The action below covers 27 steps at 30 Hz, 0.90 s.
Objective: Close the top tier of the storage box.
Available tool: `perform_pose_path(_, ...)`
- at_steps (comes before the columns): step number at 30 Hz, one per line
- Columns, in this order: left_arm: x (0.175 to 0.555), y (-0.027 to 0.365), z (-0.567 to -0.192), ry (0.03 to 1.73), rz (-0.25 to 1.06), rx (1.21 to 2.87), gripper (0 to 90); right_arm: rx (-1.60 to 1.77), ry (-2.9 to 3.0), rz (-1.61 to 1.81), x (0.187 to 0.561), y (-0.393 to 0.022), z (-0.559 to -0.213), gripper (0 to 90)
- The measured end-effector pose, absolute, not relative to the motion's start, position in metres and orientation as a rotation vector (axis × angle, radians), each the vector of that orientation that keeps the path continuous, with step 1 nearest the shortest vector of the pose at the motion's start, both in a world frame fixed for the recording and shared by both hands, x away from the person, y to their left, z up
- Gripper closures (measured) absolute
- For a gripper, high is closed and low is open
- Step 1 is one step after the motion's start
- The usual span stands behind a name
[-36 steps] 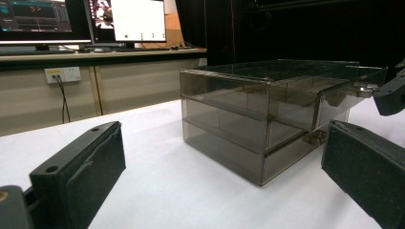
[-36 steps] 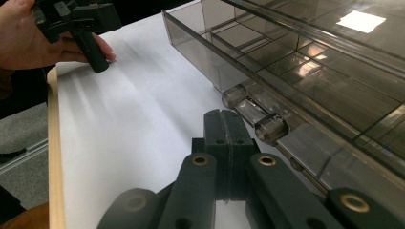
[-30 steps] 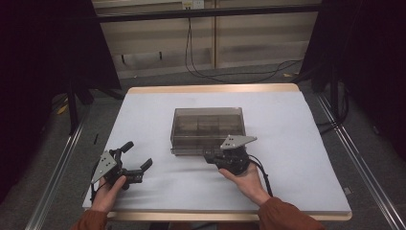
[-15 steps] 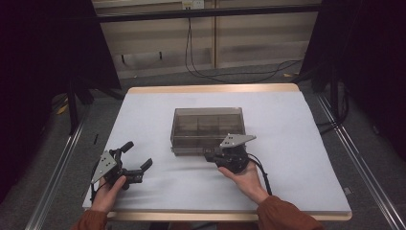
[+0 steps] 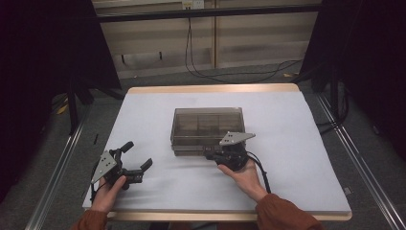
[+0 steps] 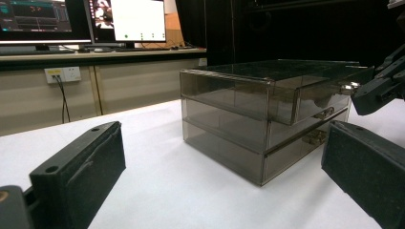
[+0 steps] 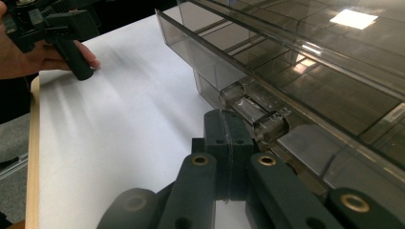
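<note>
High view, box: the smoky clear drawer box [image 5: 207, 125] sits about mid-table on the white table cover [image 5: 297, 143], front side facing me.
High view, my right gripper: my right gripper [image 5: 210, 155] is parked right up against the front of the box, near its lower right part, with the grey plate on top. My right hand [image 5: 245, 176] is wrapped round the back of it and the cable trails off toward my sleeve.
High view, my left gripper: my left gripper [image 5: 136, 159] is off at the near left of the table, well apart from the box, jaws spread wide with nothing in them. My left hand [image 5: 111, 189] has it by the handle.
Left gripper view, jaws: both black pads stand far apart at the bottom corners, bare table between them, so yeah, wide open.
Left gripper view, box: the box is out ahead of the jaws, three drawers stacked, little clear handles [image 6: 324, 113] on the front. My other gripper's black tip comes in at the right edge by the top drawer's handle.
Right gripper view, jaws: pads are pressed flat together, closed on nothing as far as I can see.
Right gripper view, handle: the closed tip sits just beside a clear bar handle [image 7: 255, 113] on a drawer front, at its near left. Can't tell if it's actually touching.
Right gripper view, background: my left hand and gripper show up top left, resting on the white cover.
</note>
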<state>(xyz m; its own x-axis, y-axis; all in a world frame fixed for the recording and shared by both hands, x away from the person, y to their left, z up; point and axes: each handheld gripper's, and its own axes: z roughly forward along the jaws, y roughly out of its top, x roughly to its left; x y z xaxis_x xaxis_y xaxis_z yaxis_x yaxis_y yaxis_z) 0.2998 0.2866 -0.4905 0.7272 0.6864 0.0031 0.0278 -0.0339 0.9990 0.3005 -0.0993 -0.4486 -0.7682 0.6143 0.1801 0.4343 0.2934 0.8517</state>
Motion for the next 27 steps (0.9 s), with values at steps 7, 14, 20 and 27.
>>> perform_pose_path(7,0.2998,0.2865,-0.4905,0.606,0.584,1.530,0.9,0.993,2.361,1.472,0.3025,-0.1007,-0.4475,90.0)
perform_pose_path(14,0.2999,0.2864,-0.4904,0.608,0.585,1.530,0.9,0.992,2.363,1.474,0.3041,-0.1007,-0.4484,90.0)
perform_pose_path(20,0.2998,0.2865,-0.4904,0.606,0.583,1.531,0.9,1.001,2.360,1.474,0.3065,-0.0990,-0.4478,90.0)
perform_pose_path(27,0.2998,0.2866,-0.4904,0.607,0.584,1.531,0.9,0.998,2.359,1.471,0.3097,-0.0992,-0.4472,90.0)
